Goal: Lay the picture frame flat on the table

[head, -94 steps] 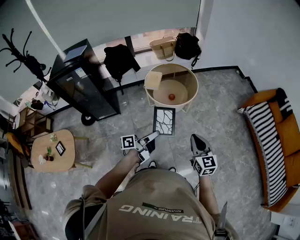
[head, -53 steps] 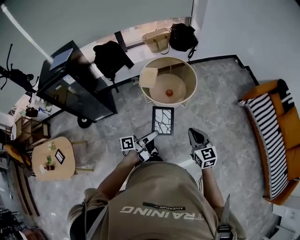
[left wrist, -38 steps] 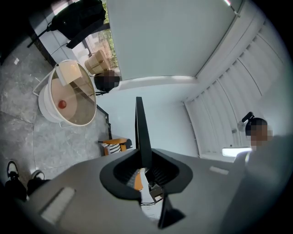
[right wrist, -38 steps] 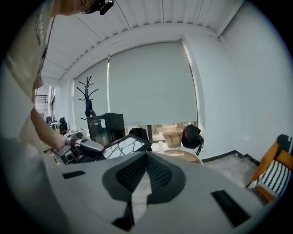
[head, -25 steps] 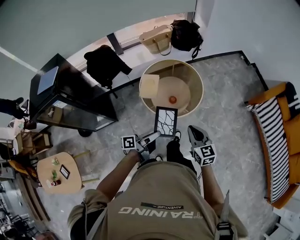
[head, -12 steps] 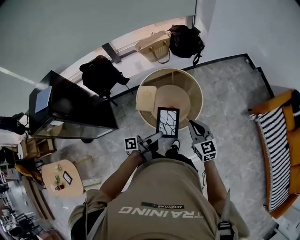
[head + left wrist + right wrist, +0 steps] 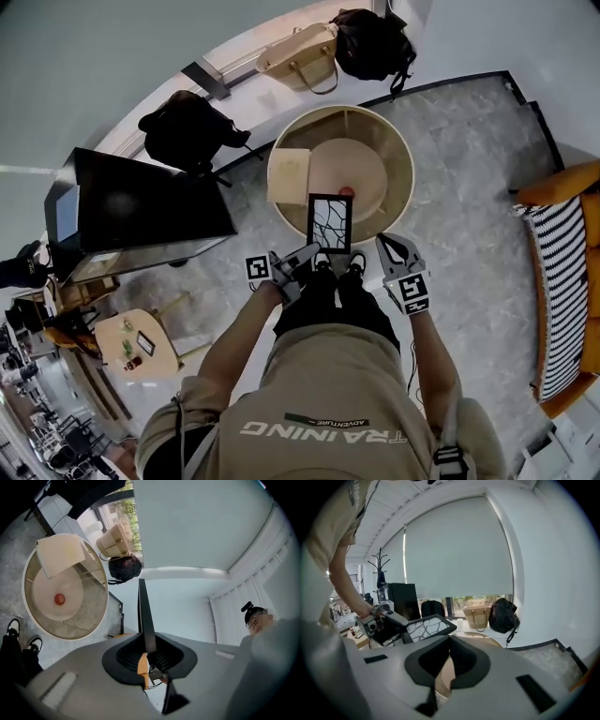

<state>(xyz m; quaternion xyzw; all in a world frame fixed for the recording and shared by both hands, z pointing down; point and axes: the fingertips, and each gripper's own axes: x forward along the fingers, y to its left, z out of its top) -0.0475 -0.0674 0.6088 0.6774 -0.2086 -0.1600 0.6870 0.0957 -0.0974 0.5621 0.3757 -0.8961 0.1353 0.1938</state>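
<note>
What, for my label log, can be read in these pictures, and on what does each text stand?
"TRAINING": large letters on the back of the person's shirt, upside down in the head view.
"ADVENTURE": small print just above it, same shirt.
No text: the picture frame shows only a line pattern.
No letters: cubes on the left gripper and right gripper carry square markers only.

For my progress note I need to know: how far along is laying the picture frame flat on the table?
Done: the left tool grips the picture frame by its near edge. In hand: the frame is in the air over the round table, not yet resting on it. Left: lower it flat onto that table and let go. The right tool is shut and empty.
</note>
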